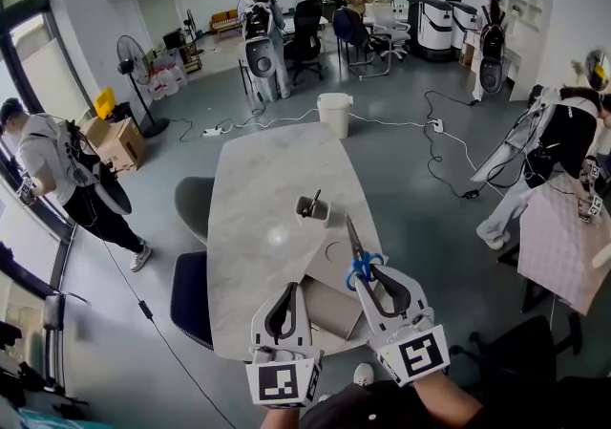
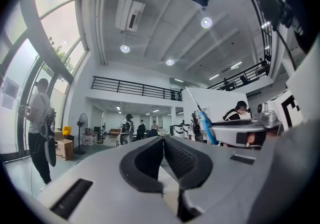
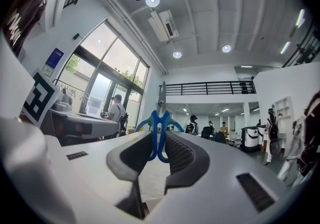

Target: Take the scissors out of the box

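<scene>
Scissors [image 1: 360,263] with blue handles stand in my right gripper [image 1: 369,271], which is shut on the handles, with the blades pointing away over the table. The right gripper view shows the blue loops [image 3: 159,130] pinched between the pads and the blades rising above the right gripper [image 3: 161,137]. An open brown cardboard box [image 1: 332,308] lies at the marble table's [image 1: 267,179] near edge, below and between the two grippers. My left gripper [image 1: 284,311] hovers beside the box, shut and empty. In the left gripper view the left gripper [image 2: 163,139] has the scissors [image 2: 205,124] to its right.
A small grey holder [image 1: 312,208] with dark tools stands mid-table. A white bin [image 1: 334,114] sits on the floor past the far end. Two chairs [image 1: 193,255] stand along the table's left side. A patterned table [image 1: 563,246] is at the right. People and cables fill the room.
</scene>
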The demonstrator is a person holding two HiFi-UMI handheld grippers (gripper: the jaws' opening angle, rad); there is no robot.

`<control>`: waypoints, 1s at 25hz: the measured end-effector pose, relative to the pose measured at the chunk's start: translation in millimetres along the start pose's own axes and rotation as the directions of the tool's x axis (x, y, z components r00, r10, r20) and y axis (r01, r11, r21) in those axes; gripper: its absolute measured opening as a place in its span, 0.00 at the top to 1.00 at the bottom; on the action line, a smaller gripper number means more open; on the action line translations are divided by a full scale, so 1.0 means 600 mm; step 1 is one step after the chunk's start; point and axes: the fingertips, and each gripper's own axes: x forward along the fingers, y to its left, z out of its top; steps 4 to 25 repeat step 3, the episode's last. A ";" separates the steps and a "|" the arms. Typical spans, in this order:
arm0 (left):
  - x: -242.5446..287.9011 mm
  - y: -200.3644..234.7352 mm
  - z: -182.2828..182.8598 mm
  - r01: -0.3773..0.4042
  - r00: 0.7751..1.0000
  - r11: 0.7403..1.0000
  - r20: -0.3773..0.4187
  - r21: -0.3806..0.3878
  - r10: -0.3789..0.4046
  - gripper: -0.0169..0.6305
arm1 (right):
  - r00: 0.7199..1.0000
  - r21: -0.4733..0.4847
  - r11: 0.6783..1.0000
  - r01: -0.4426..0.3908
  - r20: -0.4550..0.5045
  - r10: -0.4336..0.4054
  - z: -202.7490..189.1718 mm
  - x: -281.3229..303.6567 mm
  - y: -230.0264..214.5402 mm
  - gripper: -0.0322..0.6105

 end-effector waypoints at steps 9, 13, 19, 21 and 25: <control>-0.002 -0.002 -0.002 0.003 1.000 1.000 -0.003 0.001 -0.003 0.95 | 1.000 -0.013 1.000 0.003 -0.005 -0.003 -0.005 -0.001 -0.001 0.83; -0.002 -0.002 -0.002 0.003 1.000 1.000 -0.003 0.001 -0.003 0.95 | 1.000 -0.013 1.000 0.003 -0.005 -0.003 -0.005 -0.001 -0.001 0.83; -0.002 -0.002 -0.002 0.003 1.000 1.000 -0.003 0.001 -0.003 0.95 | 1.000 -0.013 1.000 0.003 -0.005 -0.003 -0.005 -0.001 -0.001 0.83; -0.002 -0.002 -0.002 0.003 1.000 1.000 -0.003 0.001 -0.003 0.95 | 1.000 -0.013 1.000 0.003 -0.005 -0.003 -0.005 -0.001 -0.001 0.83; -0.002 -0.002 -0.002 0.003 1.000 1.000 -0.003 0.001 -0.003 0.95 | 1.000 -0.013 1.000 0.003 -0.005 -0.003 -0.005 -0.001 -0.001 0.83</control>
